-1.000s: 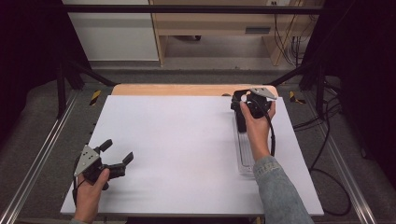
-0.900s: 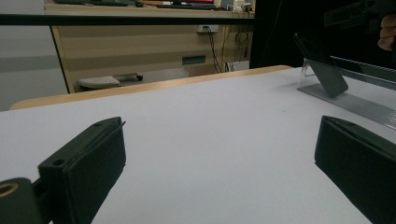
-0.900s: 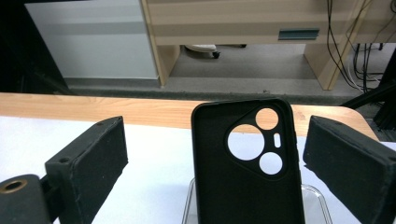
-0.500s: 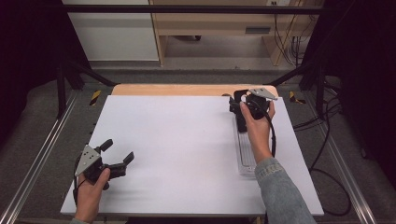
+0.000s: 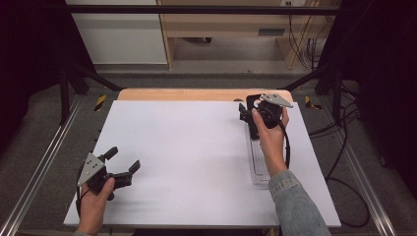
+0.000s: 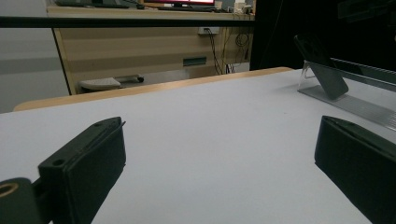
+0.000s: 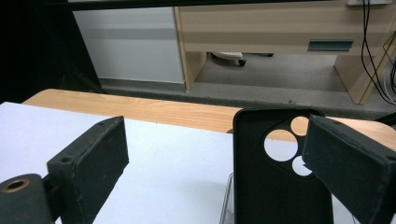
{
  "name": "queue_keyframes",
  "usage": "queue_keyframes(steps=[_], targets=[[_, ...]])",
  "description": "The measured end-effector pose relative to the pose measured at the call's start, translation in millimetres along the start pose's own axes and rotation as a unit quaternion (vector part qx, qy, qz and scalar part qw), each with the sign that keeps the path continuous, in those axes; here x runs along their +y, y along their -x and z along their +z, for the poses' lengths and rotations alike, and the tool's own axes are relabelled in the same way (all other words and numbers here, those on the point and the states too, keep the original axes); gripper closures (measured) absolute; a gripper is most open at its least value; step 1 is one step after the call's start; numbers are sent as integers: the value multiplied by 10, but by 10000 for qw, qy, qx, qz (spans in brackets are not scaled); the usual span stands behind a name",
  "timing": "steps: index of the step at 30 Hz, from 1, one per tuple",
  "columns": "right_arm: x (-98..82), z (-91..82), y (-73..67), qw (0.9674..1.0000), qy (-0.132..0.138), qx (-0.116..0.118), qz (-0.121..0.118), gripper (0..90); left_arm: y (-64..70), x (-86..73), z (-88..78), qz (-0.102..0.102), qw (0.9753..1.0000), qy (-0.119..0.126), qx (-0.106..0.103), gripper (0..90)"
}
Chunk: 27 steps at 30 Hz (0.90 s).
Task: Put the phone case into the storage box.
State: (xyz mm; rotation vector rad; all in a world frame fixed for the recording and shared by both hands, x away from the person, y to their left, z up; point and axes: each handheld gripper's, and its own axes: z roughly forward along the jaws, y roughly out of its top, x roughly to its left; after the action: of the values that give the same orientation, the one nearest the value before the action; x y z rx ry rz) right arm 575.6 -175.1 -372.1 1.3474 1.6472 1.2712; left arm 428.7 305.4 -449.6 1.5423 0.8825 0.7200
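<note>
1. Right gripper [image 5: 248, 114], jaws spread wide, hovering at the far right of the counter [image 5: 187, 147], clamped on nothing.
2. Black phone case [image 7: 275, 172] standing upright between those jaws, close against the right one, propped on a clear acrylic stand [image 5: 257, 160].
3. Left gripper [image 5: 123, 164], jaws apart and empty, low over the near left corner, well apart from the case.

Black phone case [image 7: 275, 186], clear stand [image 5: 257, 162], white table [image 5: 187, 147].
</note>
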Motion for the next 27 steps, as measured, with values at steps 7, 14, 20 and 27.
queue_keyframes(steps=[7, 14, 20, 27], targets=[[17, -47, 21, 10000, 42, 47, 16, 72, -6, 0, -6, 6, 10000, -6, 8, 22], [24, -134, 4, 9998, 119, 157, 5, 69, 3, -1, 0, 23, 10000, -6, -8, 22], [24, -204, 11, 9996, 170, 234, 22, 67, -5, 1, -3, 18, 10000, -1, 7, 22], [38, -285, -2, 9991, 231, 356, -11, 65, -13, 1, -9, 20, 10000, -14, 17, 22]])
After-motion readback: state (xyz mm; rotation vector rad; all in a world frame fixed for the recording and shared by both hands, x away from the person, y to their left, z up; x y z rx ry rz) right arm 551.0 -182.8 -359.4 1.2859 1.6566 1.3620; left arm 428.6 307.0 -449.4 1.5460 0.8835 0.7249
